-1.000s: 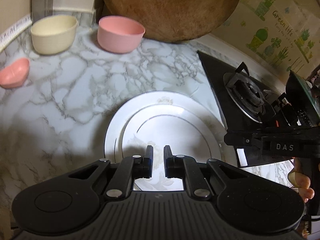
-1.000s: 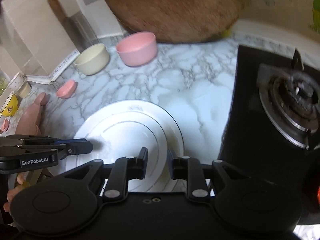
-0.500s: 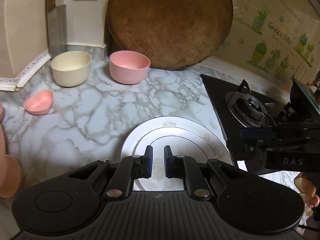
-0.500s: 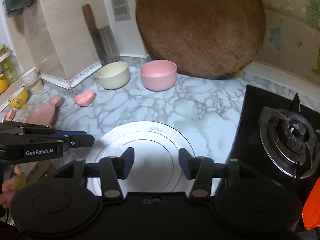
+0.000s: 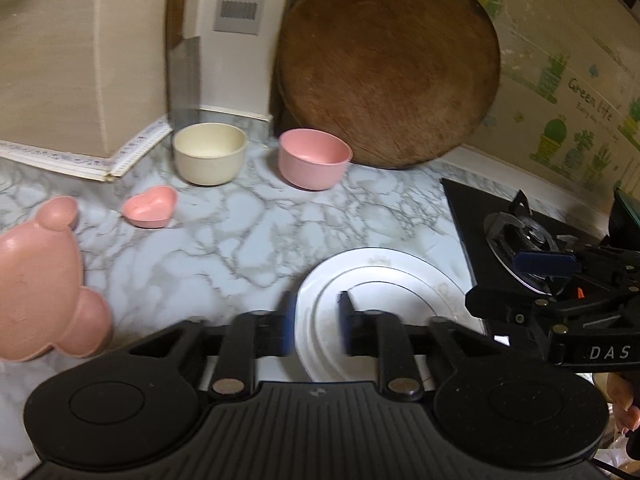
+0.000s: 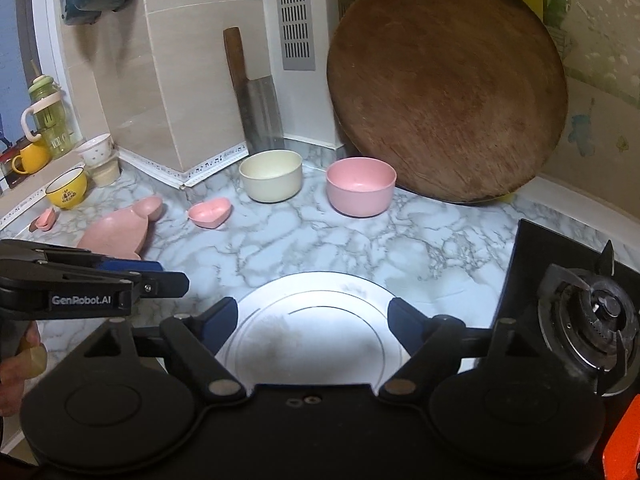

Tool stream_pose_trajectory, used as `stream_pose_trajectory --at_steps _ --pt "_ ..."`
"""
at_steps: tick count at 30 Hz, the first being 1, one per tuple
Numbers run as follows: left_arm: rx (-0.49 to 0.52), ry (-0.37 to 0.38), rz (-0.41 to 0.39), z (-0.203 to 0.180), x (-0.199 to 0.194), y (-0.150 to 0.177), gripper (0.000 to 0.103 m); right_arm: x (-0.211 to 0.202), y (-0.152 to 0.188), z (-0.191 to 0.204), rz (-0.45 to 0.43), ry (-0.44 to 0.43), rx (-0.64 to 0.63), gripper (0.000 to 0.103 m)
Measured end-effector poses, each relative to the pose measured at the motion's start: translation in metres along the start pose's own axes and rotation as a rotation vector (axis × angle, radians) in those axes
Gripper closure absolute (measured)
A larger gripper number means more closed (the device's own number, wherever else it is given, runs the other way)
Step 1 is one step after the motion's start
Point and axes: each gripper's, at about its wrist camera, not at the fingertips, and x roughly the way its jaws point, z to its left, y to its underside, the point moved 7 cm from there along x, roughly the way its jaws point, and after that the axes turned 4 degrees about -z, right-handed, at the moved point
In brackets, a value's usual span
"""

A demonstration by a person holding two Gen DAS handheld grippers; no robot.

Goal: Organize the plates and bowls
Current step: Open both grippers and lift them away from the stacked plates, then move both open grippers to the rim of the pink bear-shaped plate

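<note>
Marble-patterned worktop point(image 6: 320, 236): bears all crockery.
White round plates, stacked point(image 6: 316, 340): lower centre of both views, flat on the worktop beside the black gas hob point(image 6: 576, 312).
Left gripper point(image 5: 316, 328): fingers a little apart and opening, blurred, over the plates' left rim; nothing clamped.
Right gripper point(image 6: 314, 324): fingers wide apart and opening, above the plates, nothing between the pads.
Cream round bowl point(image 6: 271, 175) and pink round bowl point(image 6: 360, 192): side by side, upper centre, before the round wooden chopping board point(image 6: 448, 92) leaning on the wall.
Small pink heart-shaped dish point(image 6: 210, 212): left of centre.
Pink bear-shaped plate point(image 6: 120, 232): far left.
</note>
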Motion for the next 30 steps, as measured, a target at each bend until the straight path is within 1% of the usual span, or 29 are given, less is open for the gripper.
stream_pose_trajectory --at_steps 1,2,3,4,8,10,13,15,19,25,30 --pt "-0.003 -0.001 -0.008 0.003 -0.003 0.0 0.058 -0.001 -0.001 0.003 -0.005 0.002 0.0 0.015" --pt "-0.004 -0.004 -0.021 0.007 -0.007 -0.001 0.051 -0.001 -0.003 0.007 -0.012 0.004 -0.001 0.014" --pt "-0.002 -0.008 -0.033 0.01 -0.01 -0.002 0.042 -0.001 -0.005 0.012 -0.019 0.007 -0.002 0.013" --pt "-0.002 -0.014 -0.045 0.014 -0.014 -0.003 0.038 -0.001 -0.006 0.017 -0.024 0.01 -0.003 0.01" --pt "0.005 -0.003 -0.057 0.034 -0.022 -0.007 0.037 0.001 -0.012 0.04 -0.045 0.028 0.0 0.002" --pt "0.005 0.001 -0.058 0.047 -0.026 -0.008 0.033 0.004 -0.015 0.053 -0.045 0.035 0.001 0.0" --pt "0.007 0.019 -0.075 0.068 -0.033 -0.01 0.028 0.011 -0.017 0.077 -0.043 0.041 0.0 0.0" --pt "0.011 0.023 -0.084 0.083 -0.037 -0.013 0.026 0.016 -0.017 0.093 -0.041 0.066 -0.004 0.0" --pt "0.028 0.022 -0.083 0.113 -0.04 -0.019 0.025 0.03 -0.018 0.123 -0.031 0.103 0.017 0.0" --pt "0.093 -0.001 -0.101 0.164 -0.045 -0.037 0.025 0.052 -0.019 0.167 0.019 0.078 0.041 0.0" --pt "0.115 -0.002 -0.091 0.208 -0.038 -0.053 0.025 0.069 -0.022 0.2 0.07 0.054 0.05 0.0"
